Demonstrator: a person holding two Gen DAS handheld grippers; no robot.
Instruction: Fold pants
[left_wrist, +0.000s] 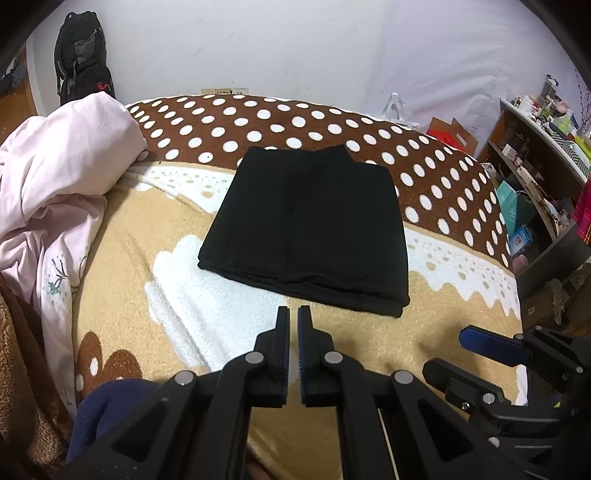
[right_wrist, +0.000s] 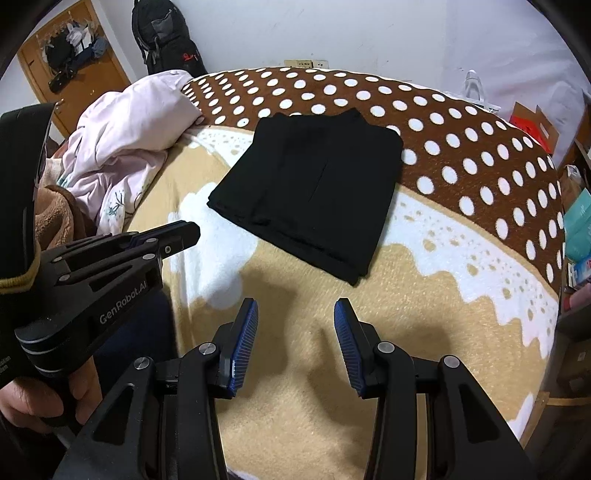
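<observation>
The black pants (left_wrist: 306, 229) lie folded into a flat rectangle on the bed blanket (left_wrist: 207, 258); they also show in the right wrist view (right_wrist: 314, 188). My left gripper (left_wrist: 294, 314) is shut and empty, just short of the pants' near edge. It also shows in the right wrist view (right_wrist: 188, 230) at the left. My right gripper (right_wrist: 295, 314) is open and empty, above the blanket (right_wrist: 424, 295) in front of the pants. It shows in the left wrist view (left_wrist: 454, 354) at the lower right.
A crumpled pink duvet (left_wrist: 55, 184) lies at the left of the bed. A black backpack (left_wrist: 83, 55) hangs on the wall. Cluttered shelves (left_wrist: 546, 158) stand to the right of the bed. A brown fleece (right_wrist: 55, 218) lies at the near left.
</observation>
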